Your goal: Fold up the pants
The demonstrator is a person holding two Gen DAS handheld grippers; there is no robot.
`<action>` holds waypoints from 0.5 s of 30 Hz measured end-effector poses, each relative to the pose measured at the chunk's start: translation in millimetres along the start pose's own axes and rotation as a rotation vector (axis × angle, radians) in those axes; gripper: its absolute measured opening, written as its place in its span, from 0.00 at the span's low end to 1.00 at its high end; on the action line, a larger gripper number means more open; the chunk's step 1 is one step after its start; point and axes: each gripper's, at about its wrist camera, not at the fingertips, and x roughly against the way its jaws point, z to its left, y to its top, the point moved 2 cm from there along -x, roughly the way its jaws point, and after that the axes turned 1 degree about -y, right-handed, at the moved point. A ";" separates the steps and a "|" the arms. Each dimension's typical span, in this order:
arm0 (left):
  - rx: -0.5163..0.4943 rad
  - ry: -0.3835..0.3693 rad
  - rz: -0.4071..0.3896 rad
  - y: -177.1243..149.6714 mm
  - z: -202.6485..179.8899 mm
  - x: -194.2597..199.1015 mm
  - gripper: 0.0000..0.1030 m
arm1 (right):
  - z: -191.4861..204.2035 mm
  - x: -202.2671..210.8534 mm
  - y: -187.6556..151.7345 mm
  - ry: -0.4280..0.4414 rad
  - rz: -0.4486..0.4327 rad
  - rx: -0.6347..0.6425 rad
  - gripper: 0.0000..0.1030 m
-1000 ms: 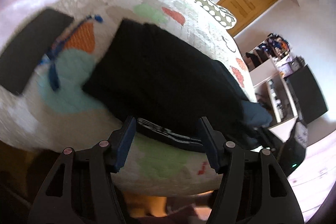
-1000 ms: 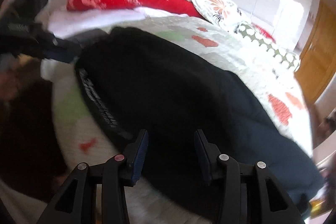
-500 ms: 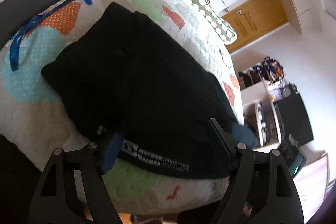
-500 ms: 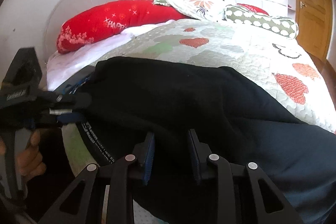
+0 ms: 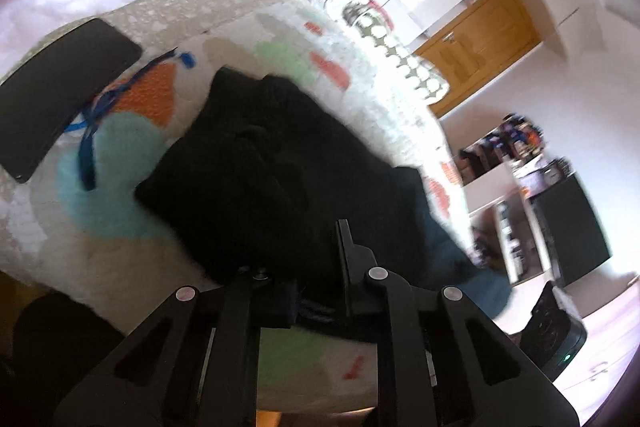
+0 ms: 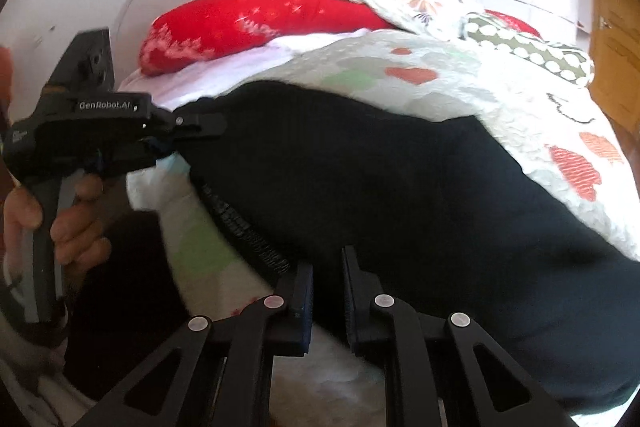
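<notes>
Since half second ago: left hand-held gripper (image 5: 304,267) narrowed from wide spread to pinch on waistband edge of pants (image 5: 288,163); right hand-held gripper (image 6: 326,291) unchanged, nearly closed on same waistband further along.

Pants: dark, lying across quilted bed (image 5: 120,235), waist at near edge, legs running off toward far side.

Risks, judged:
- Thin pinch on elastic band; cloth may slip out on lift.
- One layer only caught, fold comes uneven.
- Legs hanging over bed edge may drag whole garment.
- Phone (image 5: 56,95) and blue cord (image 5: 90,131) just beside pants could snag.

left gripper (image 5: 298,267): clamped, apparently on pants (image 5: 288,163) | right gripper (image 6: 327,291): narrowly parted
</notes>
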 end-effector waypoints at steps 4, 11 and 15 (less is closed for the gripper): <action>0.019 0.057 0.034 -8.2 14.0 -14.2 0.14 | -6.4 -8.8 -4.9 0.022 -0.006 -0.049 0.12; -0.075 0.117 -0.021 -6.4 3.1 9.2 0.18 | -61.9 79.1 -9.6 -0.058 -0.061 -0.180 0.22; -0.108 0.184 -0.097 -2.1 1.6 28.7 0.19 | -139.8 159.0 -21.6 -0.292 -0.167 -0.338 0.46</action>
